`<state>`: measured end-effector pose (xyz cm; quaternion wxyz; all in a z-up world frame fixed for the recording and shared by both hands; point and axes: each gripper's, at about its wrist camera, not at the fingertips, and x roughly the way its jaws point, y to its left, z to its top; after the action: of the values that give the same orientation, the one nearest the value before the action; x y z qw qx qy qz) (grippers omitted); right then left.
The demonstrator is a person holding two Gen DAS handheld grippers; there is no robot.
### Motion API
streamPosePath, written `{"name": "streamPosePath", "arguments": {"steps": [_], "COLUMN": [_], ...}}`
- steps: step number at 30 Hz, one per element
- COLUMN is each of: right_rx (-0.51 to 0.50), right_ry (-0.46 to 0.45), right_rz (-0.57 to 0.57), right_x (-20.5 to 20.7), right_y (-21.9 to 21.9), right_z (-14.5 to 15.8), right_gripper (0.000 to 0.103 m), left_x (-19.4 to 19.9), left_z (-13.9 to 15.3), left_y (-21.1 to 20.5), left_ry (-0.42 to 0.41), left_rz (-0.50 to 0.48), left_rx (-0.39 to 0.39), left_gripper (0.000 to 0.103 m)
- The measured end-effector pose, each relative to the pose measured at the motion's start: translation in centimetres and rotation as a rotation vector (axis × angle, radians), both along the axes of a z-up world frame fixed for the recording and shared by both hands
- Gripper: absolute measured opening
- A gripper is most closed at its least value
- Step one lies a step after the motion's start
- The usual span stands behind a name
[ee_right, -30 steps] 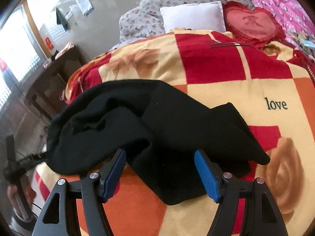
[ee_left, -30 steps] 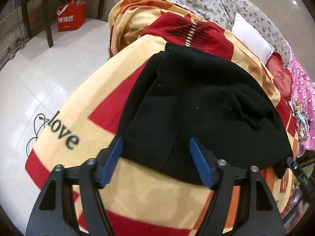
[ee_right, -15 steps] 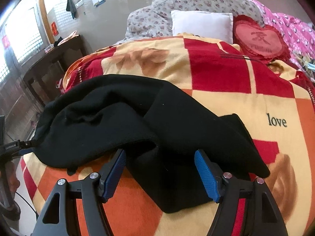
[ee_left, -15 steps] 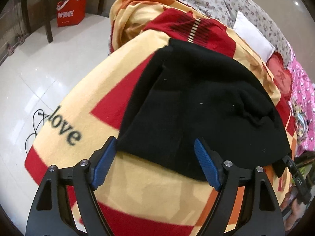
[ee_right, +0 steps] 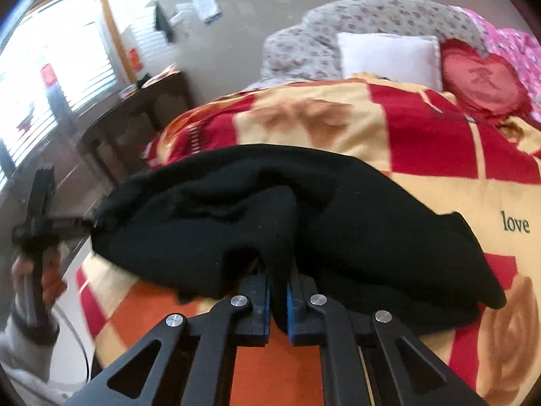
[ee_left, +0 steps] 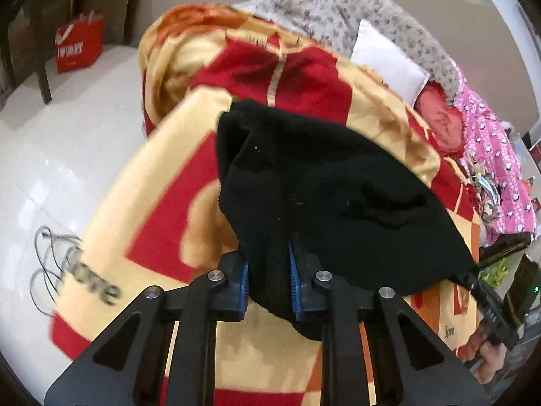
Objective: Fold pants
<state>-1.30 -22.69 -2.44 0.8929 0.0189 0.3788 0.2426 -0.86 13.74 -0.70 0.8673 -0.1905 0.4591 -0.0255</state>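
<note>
Jaws on both grippers have just been closing and now pinch black cloth between their blue pads: the left gripper (ee_left: 268, 284) holds a thick bunch of the pants (ee_left: 324, 196) at their near edge, and the right gripper (ee_right: 278, 304) clamps a thinner fold of the same pants (ee_right: 304, 209) at its own near edge. From each pair of jaws the garment runs away across the bed, its long axis stretched between the two grippers, so each hand holds one end and neither is nearer the middle. In the right wrist view the left gripper (ee_right: 37, 223) shows at the far left end of the cloth, gripped by a hand (ee_right: 44, 274) in a pale sleeve. The pants look like soft, heavy knit, slack and rumpled, sagging in the middle. Under them lies a plush blanket (ee_right: 439, 182) in red, cream and orange squares printed with "love". Beyond are a white pillow (ee_right: 389, 54) and a red heart cushion (ee_right: 483, 77).
</note>
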Motion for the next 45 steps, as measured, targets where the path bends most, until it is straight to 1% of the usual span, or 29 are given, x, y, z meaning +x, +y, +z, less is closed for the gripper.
{"name": "streamPosePath", "arguments": {"steps": [2,4,5,7,8,9,10,13,15,17,19,21,22,23,24,26,27,28,30,32,35,36,38,40,41,42,43,44,45], "right_rx": [-0.003,-0.001,-0.018,-0.067,-0.081,-0.079,-0.070,-0.011,0.074,0.125,0.132,0.096,0.078,0.086,0.064,-0.051,-0.090,-0.107,-0.069,-0.001,0.045,0.051,0.025,-0.049,-0.078,-0.084,-0.062,-0.067,-0.095], "right_ry": [0.012,0.034,0.052,0.101,0.123,0.129,0.125,0.092,0.076,0.114,0.187,0.254,0.262,0.237,0.213,0.119,0.089,0.090,0.126,0.125,0.128,0.147,0.195,0.215,0.159,0.132,0.137,0.131,0.111], "right_rz": [0.068,0.102,0.102,0.103,0.105,0.103,0.096,0.029,-0.018,-0.051,-0.047,-0.055,-0.064,-0.076,-0.120,-0.244,-0.284,-0.322,-0.344,-0.339,-0.330,-0.318,-0.299,-0.289,-0.285,-0.273,-0.244,-0.237,-0.235], "right_x": [-1.5,-2.6,-2.8,-3.3,-3.6,-3.9,-4.3,-4.7,-4.0,-2.8,-0.9,1.2,2.0,3.2,4.4,6.8,8.1,9.5,10.4,9.6,6.3,5.3,3.8,3.1,2.6,2.6,2.7,2.9,2.8], "right_y": [1.2,2.0,2.1,1.9,1.5,0.8,0.0,-2.7,-4.4,-5.0,-4.5,-4.3,-4.4,-5.0,-5.5,-6.7,-7.3,-8.1,-9.4,-10.6,-11.8,-11.8,-11.3,-10.6,-10.1,-9.5,-8.8,-8.2,-7.5], "right_z": [-0.2,-1.3,-2.2,-3.4,-3.6,-3.4,-2.9,-1.1,-0.4,-1.0,-2.8,-4.3,-4.6,-4.3,-3.8,-2.6,-2.3,-2.1,-1.8,-1.0,-0.7,-1.1,-2.6,-4.1,-4.1,-4.0,-4.2,-4.2,-4.1], "right_gripper": [0.006,0.007,0.009,0.015,0.021,0.024,0.030,0.035,0.036,0.036,0.036,0.036,0.034,0.033,0.033,0.035,0.035,0.035,0.035,0.036,0.050,0.050,0.050,0.051,0.049,0.035,0.025,0.015,0.013], "left_x": [-0.7,-1.1,-1.2,-0.9,-0.9,-1.0,-1.0,-1.0,-0.9,-1.0,-0.9,-0.9,-0.8,-0.8,-0.7,-0.6,-0.6,-0.5,-0.5,-0.5,-0.3,-0.3,-0.1,-0.2,-0.3,-0.3,-0.3,-0.3,-0.4], "left_z": [0.6,0.0,-0.8,-3.0,-3.7,-4.0,-4.1,-3.5,-3.2,-3.3,-3.4,-3.5,-3.6,-3.6,-3.6,-3.7,-3.7,-3.7,-3.8,-3.8,-4.0,-4.0,-4.1,-4.1,-4.1,-4.1,-4.1,-4.0,-3.9], "left_y": [0.8,1.4,1.7,2.0,2.0,2.0,2.0,1.9,1.6,1.3,1.1,1.1,1.3,1.4,1.3,1.2,1.1,0.9,0.8,0.8,0.9,0.9,0.8,0.7,0.7,0.7,0.6,0.6,0.6], "left_ry": [-0.008,0.010,0.032,0.094,0.112,0.115,0.113,0.092,0.088,0.090,0.095,0.101,0.105,0.109,0.112,0.117,0.119,0.120,0.121,0.122,0.135,0.138,0.140,0.138,0.139,0.139,0.140,0.140,0.137], "left_rz": [0.003,0.010,0.020,0.029,0.037,0.041,0.045,0.049,0.048,0.050,0.050,0.052,0.053,0.053,0.053,0.055,0.057,0.060,0.062,0.061,0.059,0.059,0.057,0.057,0.058,0.059,0.061,0.062,0.061], "left_rx": [0.015,0.039,0.054,0.055,0.056,0.056,0.058,0.066,0.083,0.104,0.117,0.115,0.109,0.106,0.105,0.112,0.118,0.123,0.130,0.131,0.120,0.119,0.123,0.130,0.130,0.129,0.127,0.126,0.126], "left_gripper": [0.018,0.018,0.018,0.018,0.018,0.018,0.018,0.018,0.018,0.018,0.018,0.018,0.018,0.018,0.018,0.018,0.018,0.018,0.018,0.018,0.018,0.018,0.018,0.018,0.018,0.018,0.018,0.018,0.018]}}
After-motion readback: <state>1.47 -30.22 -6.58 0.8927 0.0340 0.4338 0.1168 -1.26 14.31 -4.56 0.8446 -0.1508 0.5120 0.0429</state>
